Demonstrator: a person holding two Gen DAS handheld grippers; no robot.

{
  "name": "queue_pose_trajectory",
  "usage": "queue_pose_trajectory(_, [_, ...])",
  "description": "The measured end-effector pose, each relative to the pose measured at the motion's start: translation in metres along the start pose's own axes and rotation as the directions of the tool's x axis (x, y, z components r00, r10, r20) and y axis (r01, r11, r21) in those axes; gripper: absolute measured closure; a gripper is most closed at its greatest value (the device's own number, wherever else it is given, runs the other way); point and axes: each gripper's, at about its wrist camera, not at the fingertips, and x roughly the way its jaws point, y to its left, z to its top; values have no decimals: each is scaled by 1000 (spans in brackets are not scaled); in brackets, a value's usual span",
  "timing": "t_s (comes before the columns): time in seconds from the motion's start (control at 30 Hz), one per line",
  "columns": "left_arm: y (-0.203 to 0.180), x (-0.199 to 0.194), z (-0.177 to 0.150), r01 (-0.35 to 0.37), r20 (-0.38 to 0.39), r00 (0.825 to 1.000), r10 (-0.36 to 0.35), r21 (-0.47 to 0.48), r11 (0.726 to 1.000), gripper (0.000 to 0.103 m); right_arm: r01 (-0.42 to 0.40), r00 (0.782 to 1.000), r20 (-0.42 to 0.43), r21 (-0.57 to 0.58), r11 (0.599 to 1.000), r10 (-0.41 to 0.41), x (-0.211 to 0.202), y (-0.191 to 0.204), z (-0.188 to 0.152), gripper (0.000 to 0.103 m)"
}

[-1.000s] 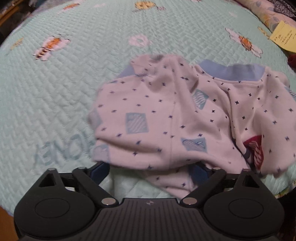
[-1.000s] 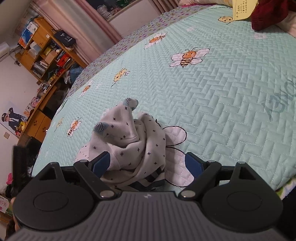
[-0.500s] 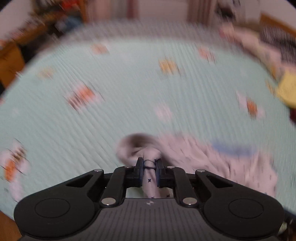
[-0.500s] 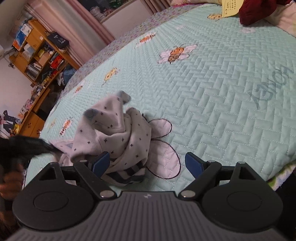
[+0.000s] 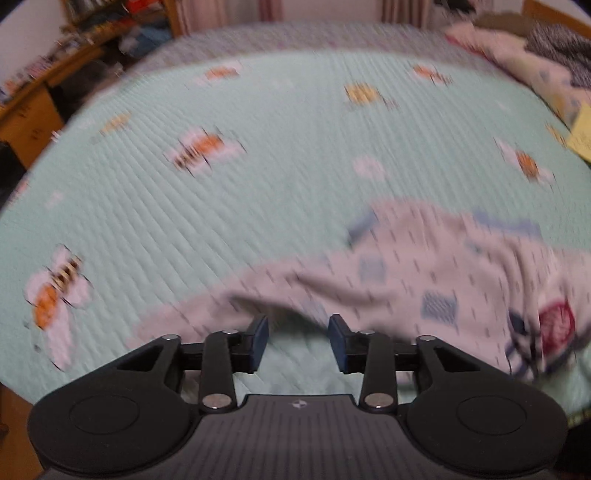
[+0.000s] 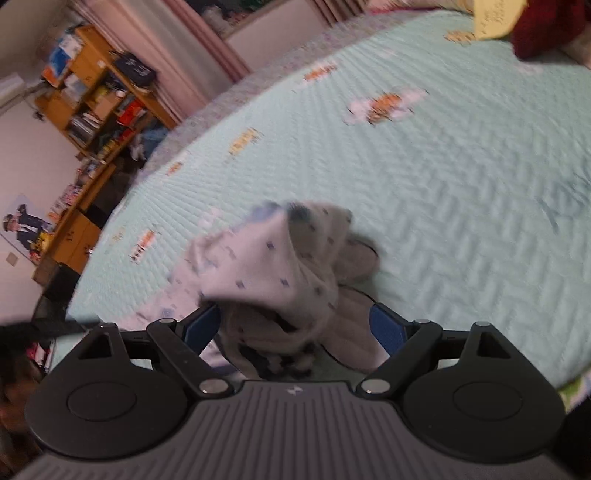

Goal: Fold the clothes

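the pale pink cotton garment with small dark star prints and blue cuffs (image 5: 424,280) is lying crumpled on the mint-green quilted bedspread with bee motifs (image 5: 258,184), near its front edge. the left gripper (image 5: 298,341) is opening its jaws; they are standing partly apart with no cloth between them, the garment's edge lying just beyond the tips. the right gripper (image 6: 295,328) is holding its jaws wide, bracketing a bunched fold without pressing on it. to do this step well, spread the garment flat before folding, gripping single edges only. a yellow paper note (image 5: 581,136) and a dark red cloth (image 6: 546,29) are lying well apart, obstructing nothing.
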Motion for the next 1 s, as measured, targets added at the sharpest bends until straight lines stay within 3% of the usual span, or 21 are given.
queue_pose_trajectory(0.13, [0, 4, -13, 56, -43, 997, -56, 1, 998, 49, -2, 999, -53, 17, 1000, 3, 24, -5, 5, 13])
queue_pose_trajectory(0.2, [-2, 1, -10, 63, -35, 997, -63, 8, 998, 34, 17, 997, -77, -6, 1000, -18, 37, -3, 4, 16])
queue_pose_trajectory(0.3, [-3, -5, -11, 54, -22, 998, -54, 19, 998, 23, 18, 995, -97, -68, 998, -25, 52, 8, 4, 48])
queue_pose_trajectory(0.4, [0, -7, -10, 68, -16, 998, -68, 4, 998, 23, -21, 995, -99, -11, 1000, 20, 56, 17, 18, 76])
queue_pose_trajectory(0.47, [4, -8, -8, 76, -16, 997, -76, -20, 997, 23, -113, 991, -73, 6, 994, 113, 51, 34, 36, 79])
queue_pose_trajectory(0.5, [8, -8, -6, 79, -16, 997, -80, -37, 996, 23, -199, 979, -48, 4, 980, 199, 43, 47, 47, 80])
queue_pose_trajectory(0.53, [11, -9, -5, 82, -13, 996, -83, -55, 995, 23, -292, 956, -23, -3, 957, 291, 34, 61, 59, 81])
queue_pose_trajectory(0.57, [14, -11, -4, 86, -7, 996, -86, -71, 994, 23, -393, 919, 15, -7, 919, 394, 22, 75, 71, 81])
queue_pose_trajectory(0.63, [18, -15, -3, 90, 9, 996, -89, -94, 992, 23, -565, 812, 144, -52, 823, 566, -11, 96, 97, 81])
queue_pose_trajectory(0.73, [22, -19, -3, 67, 28, 998, -64, -92, 994, 20, -640, 706, 296, -119, 759, 643, -46, 100, 122, 80])
queue_pose_trajectory(0.77, [24, -18, -3, 59, 28, 998, -56, -92, 994, 19, -613, 704, 341, -152, 775, 623, -55, 97, 127, 78])
queue_pose_trajectory(0.8, [25, -16, -4, 56, 25, 998, -54, -94, 994, 19, -552, 726, 379, -176, 815, 574, -61, 92, 127, 70])
queue_pose_trajectory(0.83, [25, -14, -5, 59, 17, 998, -57, -96, 994, 19, -472, 760, 409, -188, 862, 505, -65, 86, 125, 50])
queue_pose_trajectory(0.9, [26, -7, -6, 63, -2, 998, -64, -102, 993, 19, -273, 841, 444, -146, 951, 310, -64, 68, 114, 21])
queue_pose_trajectory(1.0, [23, 1, -8, 65, -25, 997, -68, -96, 993, 19, -100, 895, 432, -58, 993, 116, -57, 29, 89, 21])
